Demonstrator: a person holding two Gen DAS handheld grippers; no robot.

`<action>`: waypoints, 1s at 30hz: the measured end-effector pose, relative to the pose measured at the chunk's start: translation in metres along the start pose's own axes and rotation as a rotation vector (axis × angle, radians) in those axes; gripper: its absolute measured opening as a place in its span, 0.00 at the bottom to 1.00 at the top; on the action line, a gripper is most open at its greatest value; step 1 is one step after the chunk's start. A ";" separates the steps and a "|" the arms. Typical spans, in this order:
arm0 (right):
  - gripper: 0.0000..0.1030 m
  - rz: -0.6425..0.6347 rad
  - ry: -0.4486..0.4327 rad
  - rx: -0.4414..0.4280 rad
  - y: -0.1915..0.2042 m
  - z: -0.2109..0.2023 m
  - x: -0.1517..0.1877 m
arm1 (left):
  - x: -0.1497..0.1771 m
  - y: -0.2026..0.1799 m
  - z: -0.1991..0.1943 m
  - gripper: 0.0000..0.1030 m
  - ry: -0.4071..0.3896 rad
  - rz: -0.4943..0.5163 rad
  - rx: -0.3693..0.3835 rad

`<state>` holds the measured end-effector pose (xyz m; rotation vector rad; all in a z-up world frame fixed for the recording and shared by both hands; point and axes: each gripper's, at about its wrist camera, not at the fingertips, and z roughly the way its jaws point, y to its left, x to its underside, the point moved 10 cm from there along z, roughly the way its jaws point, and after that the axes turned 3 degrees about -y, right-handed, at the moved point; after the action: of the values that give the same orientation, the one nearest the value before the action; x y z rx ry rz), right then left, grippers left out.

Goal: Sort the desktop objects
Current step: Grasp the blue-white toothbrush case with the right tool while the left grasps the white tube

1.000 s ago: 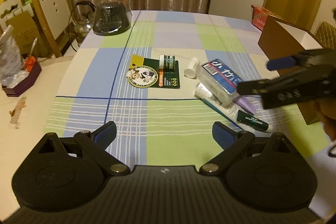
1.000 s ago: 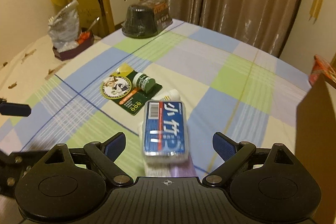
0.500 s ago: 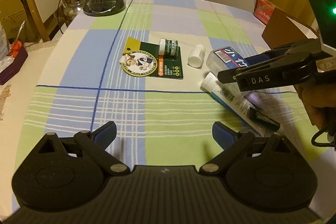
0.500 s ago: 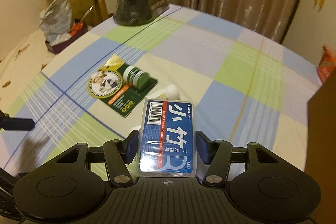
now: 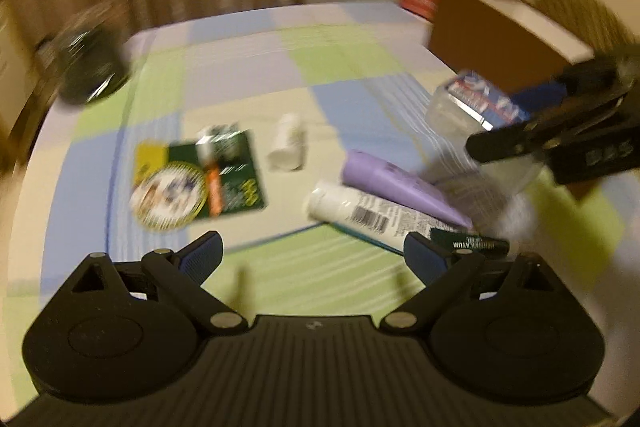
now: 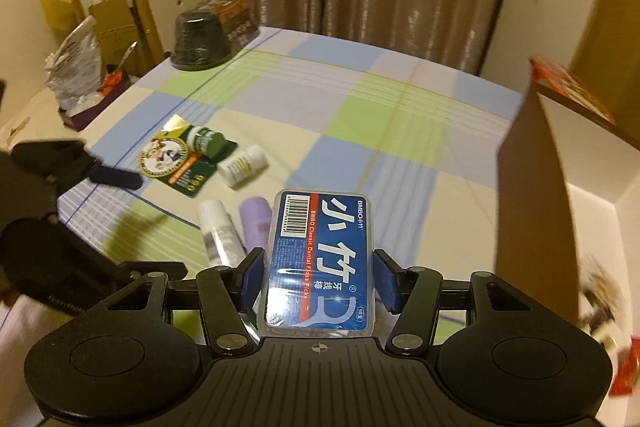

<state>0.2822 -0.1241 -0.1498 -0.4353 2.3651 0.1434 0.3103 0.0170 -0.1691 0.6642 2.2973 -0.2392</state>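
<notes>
My right gripper [image 6: 320,277] is shut on a clear box of dental floss picks [image 6: 322,259] with a blue label, held above the checked tablecloth; the same box [image 5: 476,103] shows at the right of the blurred left wrist view. On the cloth lie a purple tube [image 5: 396,185], a white tube [image 5: 360,215], a dark green tube [image 5: 472,247], a small white bottle [image 5: 288,143] and a green blister card with a round badge [image 5: 200,183]. My left gripper [image 5: 312,259] is open, low over the cloth just short of the tubes, with nothing between its fingers.
A brown cardboard box [image 6: 560,187], open at the top, stands at the right, close to the held floss box. A red packet [image 6: 568,87] lies behind it. A dark wrapped container [image 6: 208,33] sits at the far left corner. Chairs and bags stand beyond the table's left edge.
My right gripper shut on the floss box and lifted it off the tubes toward the cardboard box. My left gripper moved in toward the tubes and rolled.
</notes>
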 end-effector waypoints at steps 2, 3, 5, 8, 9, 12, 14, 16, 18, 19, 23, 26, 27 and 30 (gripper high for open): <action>0.54 0.018 0.003 0.010 -0.003 -0.005 0.005 | -0.006 -0.010 0.006 0.92 0.002 0.091 0.048; 0.54 0.022 0.005 0.015 -0.004 -0.007 0.007 | -0.009 -0.015 0.008 0.92 0.003 0.136 0.073; 0.54 0.025 0.009 0.022 -0.004 -0.011 0.012 | -0.011 -0.026 0.014 0.92 0.005 0.237 0.125; 0.54 0.028 0.011 0.030 -0.004 -0.014 0.015 | -0.009 -0.040 0.024 0.90 0.023 0.408 0.193; 0.54 0.033 0.011 0.033 -0.005 -0.015 0.016 | -0.008 -0.044 0.028 0.89 0.034 0.464 0.217; 0.54 0.051 0.014 0.045 -0.006 -0.017 0.019 | -0.003 -0.052 0.037 0.83 0.061 0.597 0.305; 0.54 0.058 0.017 0.050 -0.006 -0.017 0.021 | -0.002 -0.054 0.043 0.83 0.072 0.655 0.347; 0.54 0.060 0.022 0.052 -0.006 -0.017 0.024 | -0.003 -0.054 0.049 0.82 0.094 0.681 0.380; 0.54 0.062 0.023 0.052 -0.006 -0.017 0.025 | -0.002 -0.053 0.055 0.73 0.137 0.673 0.396; 0.55 0.063 0.024 0.051 -0.005 -0.017 0.026 | -0.001 -0.052 0.057 0.65 0.165 0.665 0.399; 0.54 0.059 0.016 0.040 -0.003 -0.017 0.024 | 0.006 -0.049 0.050 0.50 0.214 0.631 0.406; 0.54 0.053 0.008 0.025 0.000 -0.017 0.023 | 0.018 -0.047 0.037 0.48 0.245 0.596 0.393; 0.54 0.051 0.005 0.019 0.001 -0.017 0.023 | 0.023 -0.047 0.032 0.47 0.252 0.577 0.386; 0.55 0.046 -0.001 0.001 0.005 -0.017 0.023 | 0.038 -0.049 0.012 0.47 0.257 0.533 0.366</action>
<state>0.2538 -0.1291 -0.1523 -0.3801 2.3751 0.1633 0.2685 -0.0136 -0.2048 1.5375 2.2293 -0.3352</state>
